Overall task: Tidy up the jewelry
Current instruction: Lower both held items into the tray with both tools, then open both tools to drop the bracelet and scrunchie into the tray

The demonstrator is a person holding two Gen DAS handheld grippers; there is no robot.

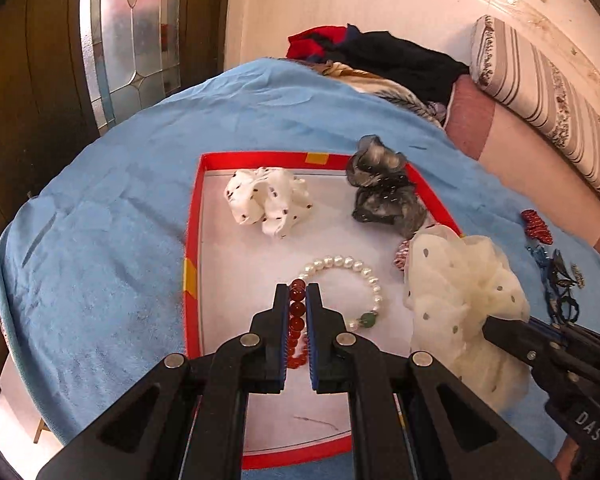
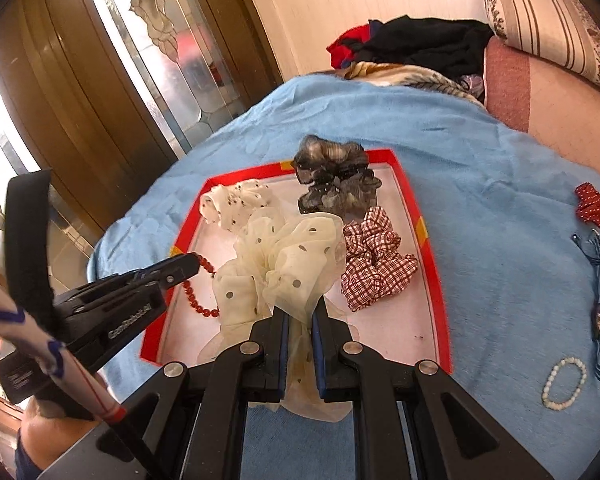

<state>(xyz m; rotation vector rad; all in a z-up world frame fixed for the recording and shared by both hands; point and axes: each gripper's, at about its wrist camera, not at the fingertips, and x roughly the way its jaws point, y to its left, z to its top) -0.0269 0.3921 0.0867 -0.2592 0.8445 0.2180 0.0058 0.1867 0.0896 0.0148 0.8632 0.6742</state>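
The step in hand looks like loading the red tray (image 1: 192,240) on the blue blanket (image 1: 100,248): both grippers carry something over it. The left gripper (image 1: 298,292) is clamped on a red bead bracelet (image 1: 297,308), its beads pinched between the two fingers above the tray floor, just beside a pearl bracelet (image 1: 364,276) lying inside the tray. The right gripper (image 2: 300,312) is closed on a cream dotted scrunchie (image 2: 284,264), which hangs over the tray's near half. Next, I judge, each gripper should lower its load onto a bare patch of tray floor and let go, the beads kept off the pearl bracelet so they do not tangle, the scrunchie set short of the checked one. Inside the tray I count three scrunchies lying loose: a white one with dark dots (image 1: 268,200) at the far side, a grey one (image 2: 332,184) against the far rim, and a red checked one (image 2: 374,256) near the right rim. Outside the tray, to its right on the blanket, lie a red dotted scrunchie (image 2: 592,210), a second pearl bracelet (image 2: 564,384) and some dark trinkets too small to count.
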